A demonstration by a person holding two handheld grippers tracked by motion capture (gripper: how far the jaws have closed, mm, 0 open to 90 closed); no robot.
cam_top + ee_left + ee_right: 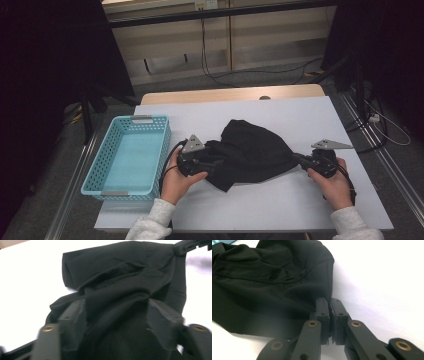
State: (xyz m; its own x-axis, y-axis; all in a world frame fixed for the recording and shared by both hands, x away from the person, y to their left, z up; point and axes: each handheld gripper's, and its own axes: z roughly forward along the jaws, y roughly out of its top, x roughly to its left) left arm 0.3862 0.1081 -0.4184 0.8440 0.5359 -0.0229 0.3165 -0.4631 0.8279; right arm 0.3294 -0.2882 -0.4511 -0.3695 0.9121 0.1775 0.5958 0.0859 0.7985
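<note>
On the white table (300,200), a black cloth (250,152) lies crumpled in the middle, stretched between my two grippers. My left gripper (212,164) sits at the cloth's left end; its jaws stand wide apart with folds of the cloth bunched between them, the pads not pressing on it. My right gripper (299,159) has its jaws pinched tight on the cloth's right edge, low over the table. A light blue basket (102,167) stands just beside my left hand (179,181), near the table's left edge.
</note>
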